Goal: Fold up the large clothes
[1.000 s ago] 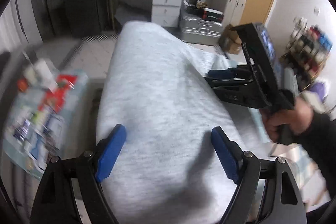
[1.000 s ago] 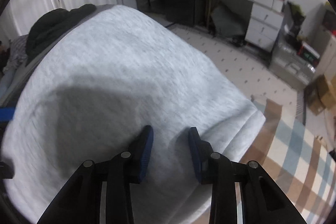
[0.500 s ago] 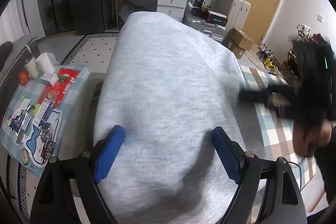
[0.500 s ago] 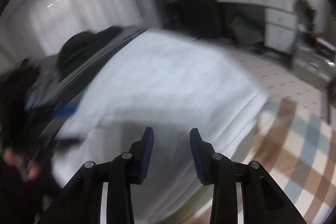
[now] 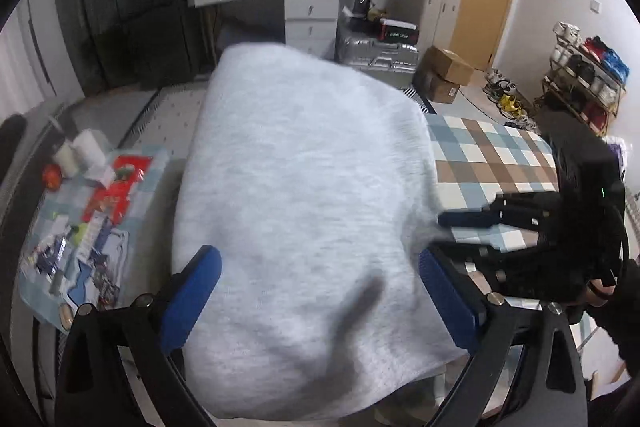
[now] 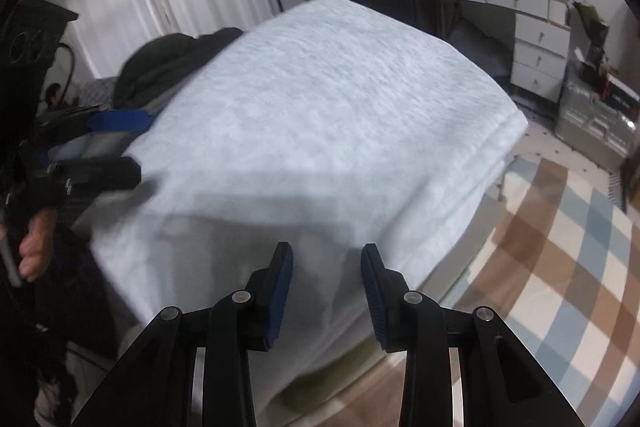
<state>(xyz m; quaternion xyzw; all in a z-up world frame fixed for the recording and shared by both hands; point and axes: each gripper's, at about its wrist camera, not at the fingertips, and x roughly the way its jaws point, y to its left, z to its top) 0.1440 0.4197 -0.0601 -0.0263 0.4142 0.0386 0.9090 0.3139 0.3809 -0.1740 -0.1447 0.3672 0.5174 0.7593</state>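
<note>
Fingers (image 5: 192,301) of both grippers spread above grey garment (image 5: 304,187), left just widening; checked rug (image 6: 560,247) beside.

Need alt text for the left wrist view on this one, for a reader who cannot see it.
A light grey garment, folded into a thick rectangle, fills the middle of the frame, with the left gripper over its near end, jaws wide and just opened further, pads off the cloth. The right gripper reaches in at its right edge over a checked rug; a cluttered side table is left.
</note>
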